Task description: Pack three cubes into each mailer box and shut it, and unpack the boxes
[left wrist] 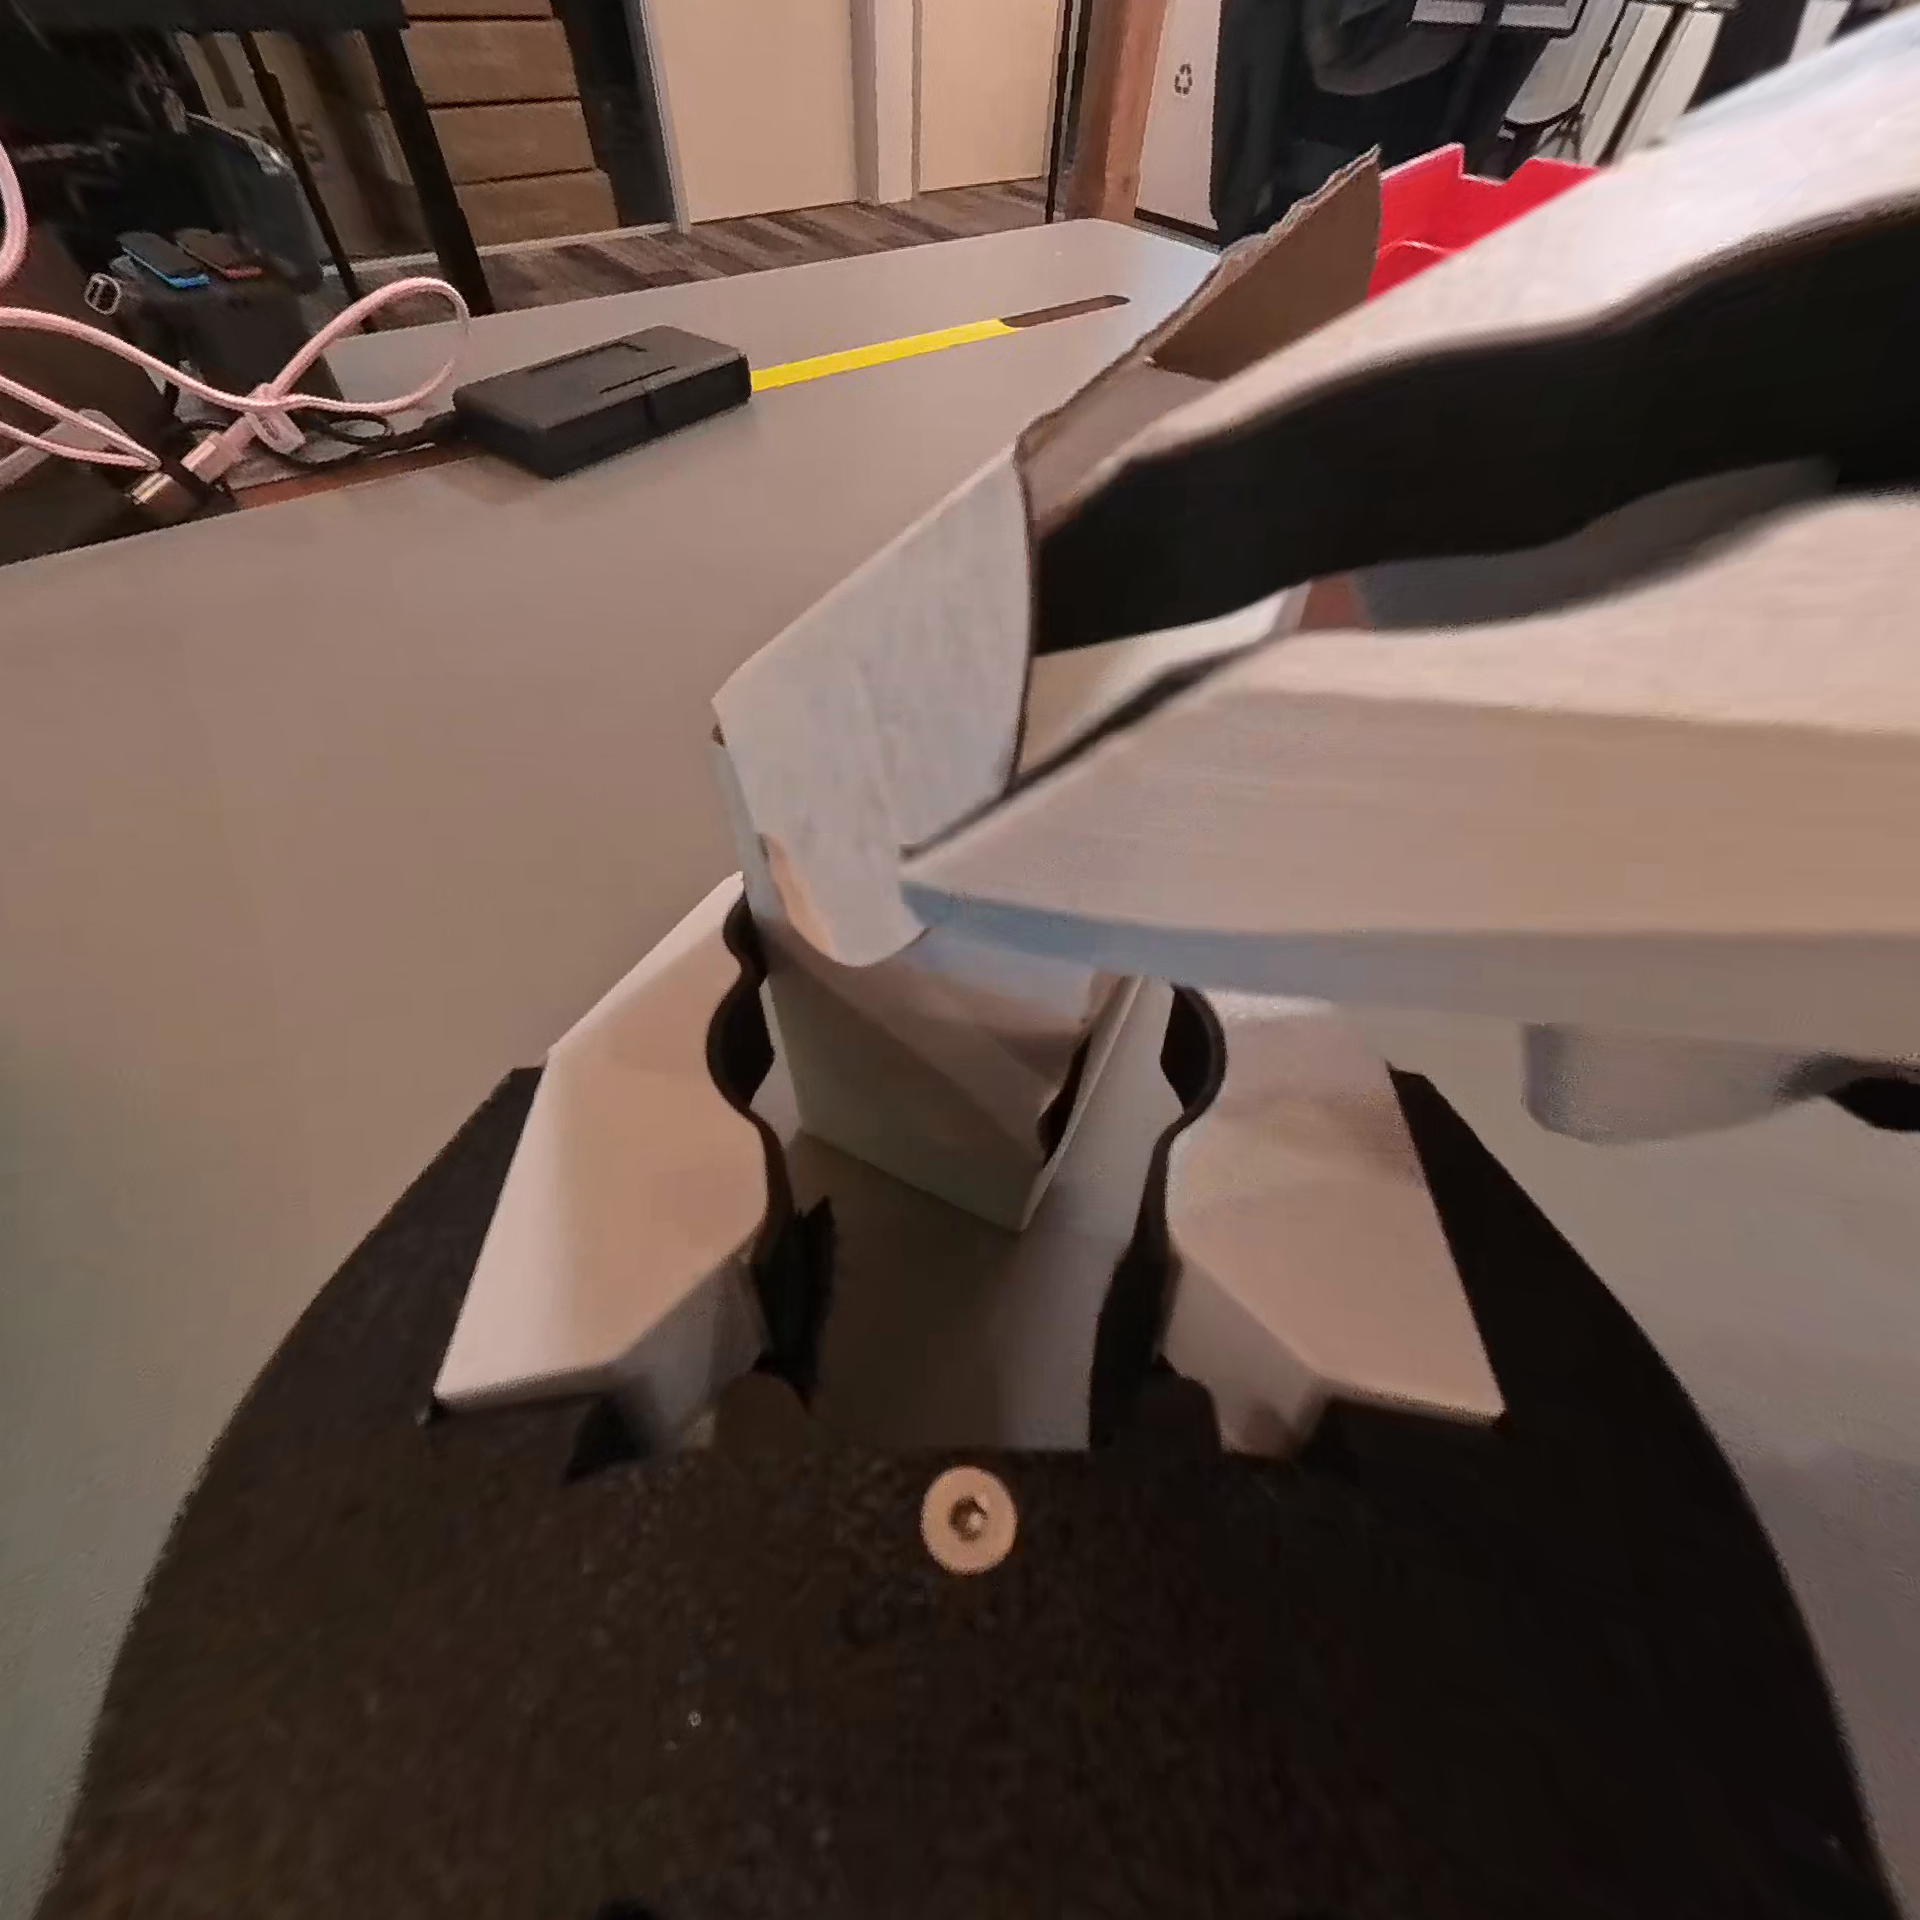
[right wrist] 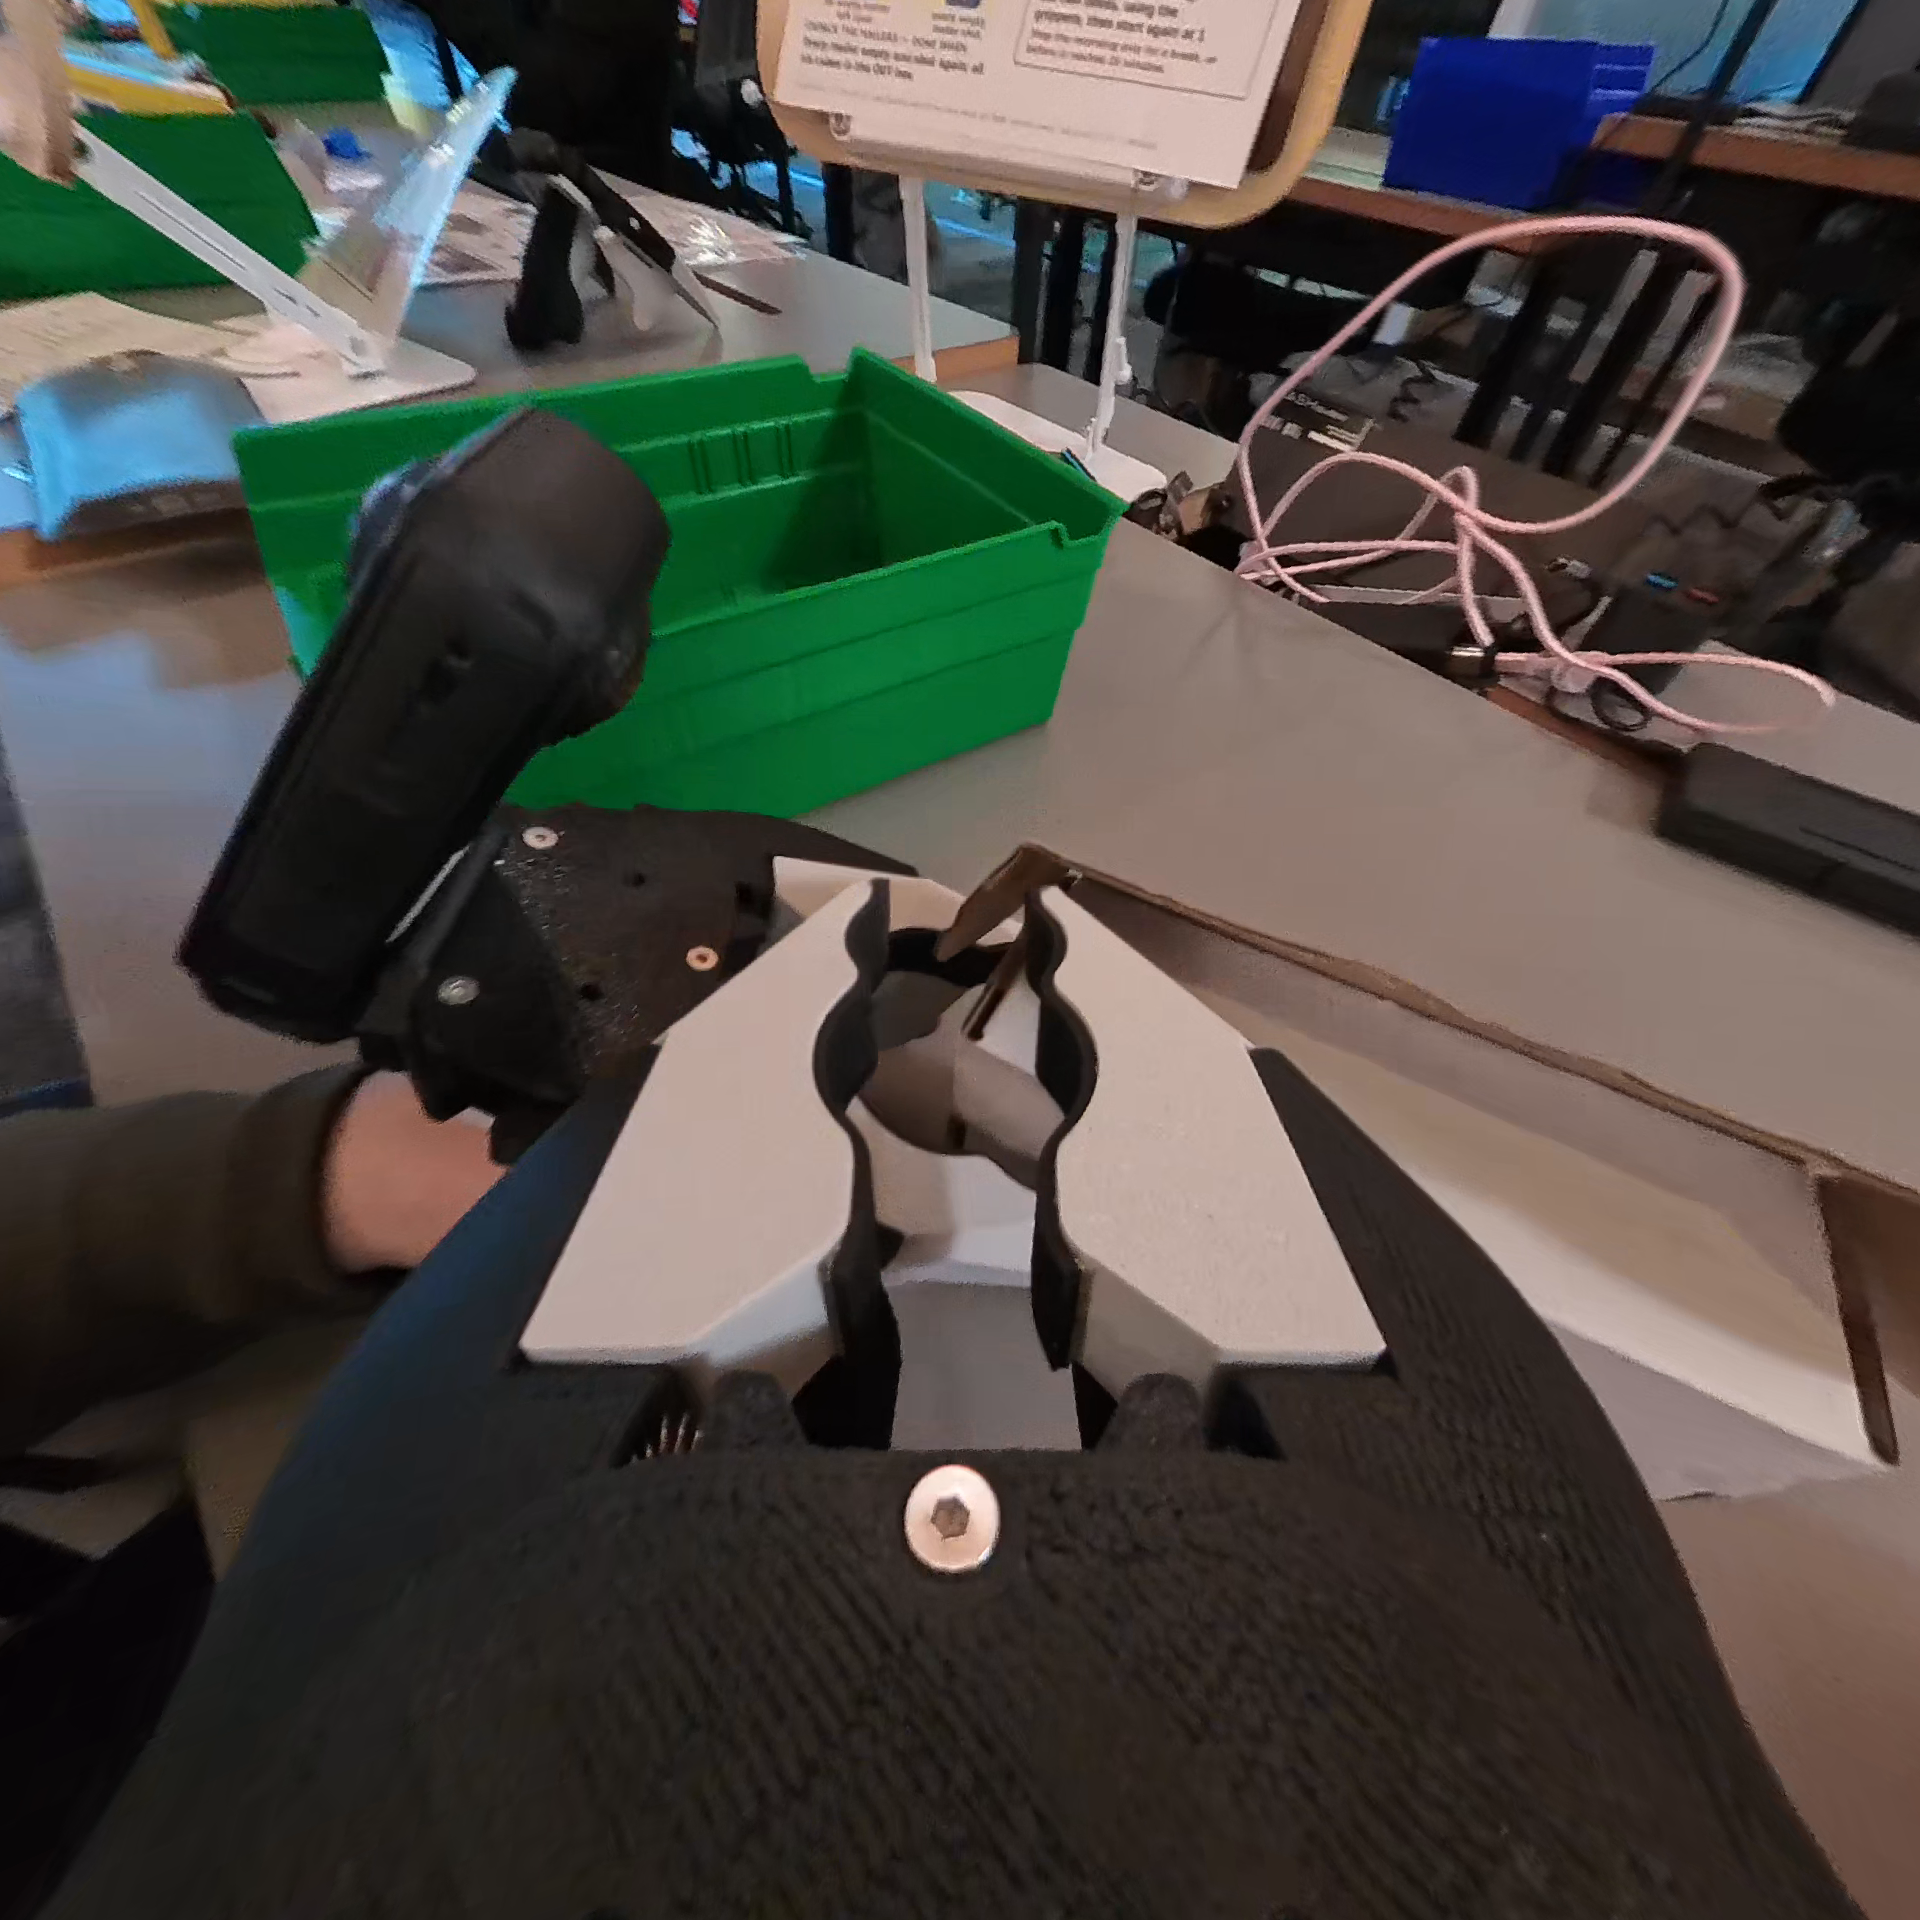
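Holding a white mailer box (right wrist: 1558,1247) corner between my left tool's (left wrist: 966,997) fingers, I see my right tool (right wrist: 951,977) narrow at its flap; long edge runs far-right over the desk (right wrist: 1351,748).

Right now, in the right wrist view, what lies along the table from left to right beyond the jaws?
Left gripper → green bin → white stand base → pink cable → black box.
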Available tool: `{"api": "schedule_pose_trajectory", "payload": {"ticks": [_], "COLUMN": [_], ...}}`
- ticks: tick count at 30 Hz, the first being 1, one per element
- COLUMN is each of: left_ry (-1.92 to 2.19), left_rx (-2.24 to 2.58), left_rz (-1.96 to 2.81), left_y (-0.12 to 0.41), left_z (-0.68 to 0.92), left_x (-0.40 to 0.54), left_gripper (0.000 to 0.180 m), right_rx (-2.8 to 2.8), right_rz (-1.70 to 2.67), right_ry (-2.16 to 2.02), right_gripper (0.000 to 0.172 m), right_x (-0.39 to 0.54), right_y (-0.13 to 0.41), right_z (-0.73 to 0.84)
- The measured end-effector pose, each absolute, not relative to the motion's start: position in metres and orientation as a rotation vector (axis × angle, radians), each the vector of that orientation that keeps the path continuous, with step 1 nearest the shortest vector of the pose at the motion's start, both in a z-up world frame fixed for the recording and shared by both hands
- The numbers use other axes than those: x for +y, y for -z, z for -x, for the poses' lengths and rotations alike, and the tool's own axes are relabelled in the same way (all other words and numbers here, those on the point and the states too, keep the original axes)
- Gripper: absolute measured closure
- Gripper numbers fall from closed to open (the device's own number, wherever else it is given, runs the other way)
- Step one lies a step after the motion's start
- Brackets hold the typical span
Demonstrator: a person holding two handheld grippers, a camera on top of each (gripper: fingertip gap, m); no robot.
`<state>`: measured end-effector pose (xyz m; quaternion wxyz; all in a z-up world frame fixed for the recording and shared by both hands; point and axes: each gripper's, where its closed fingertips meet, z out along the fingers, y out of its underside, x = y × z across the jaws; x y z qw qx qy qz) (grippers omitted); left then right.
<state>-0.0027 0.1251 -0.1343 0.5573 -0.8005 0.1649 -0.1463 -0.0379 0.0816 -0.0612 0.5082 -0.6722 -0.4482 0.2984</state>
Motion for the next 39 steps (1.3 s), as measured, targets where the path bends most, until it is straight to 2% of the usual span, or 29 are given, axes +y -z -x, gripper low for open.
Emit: {"api": "schedule_pose_trajectory", "payload": {"ticks": [4, 14, 24, 25, 27, 31, 36, 39], "left_ry": [0.345, 0.355, 0.362, 0.363, 0.367, 0.368, 0.368, 0.368], "left_rx": [0.399, 0.422, 0.420, 0.419, 0.417, 0.417, 0.419, 0.419], "left_rz": [1.887, 1.887, 1.889, 1.889, 1.889, 1.889, 1.889, 1.889], "left_y": [0.134, 0.135, 0.135, 0.135, 0.135, 0.135, 0.135, 0.135], "left_z": [0.002, -0.001, -0.001, -0.001, -0.001, -0.001, -0.001, -0.001], "left_x": [0.124, 0.123, 0.123, 0.123, 0.123, 0.123, 0.123, 0.124], "left_gripper": [0.106, 0.109, 0.109, 0.109, 0.109, 0.109, 0.108, 0.108], "right_rx": [-1.063, -1.058, -1.078, -1.080, -1.054, -0.831, -0.746, -0.784], "right_rz": [1.586, 1.626, 1.600, 1.597, 1.554, 1.457, 1.664, 1.666], "right_ry": [-0.617, -0.664, -0.635, -0.638, -0.639, -0.502, -0.425, -0.523], "right_gripper": [0.165, 0.170, 0.169, 0.168, 0.149, 0.150, 0.140, 0.145], "right_x": [0.094, 0.101, 0.094, 0.093, 0.090, 0.121, 0.178, 0.185], "right_y": [0.052, 0.045, 0.053, 0.053, 0.043, 0.016, 0.055, 0.058], "right_z": [0.037, 0.033, 0.028, 0.027, 0.018, -0.048, -0.108, -0.101]}}
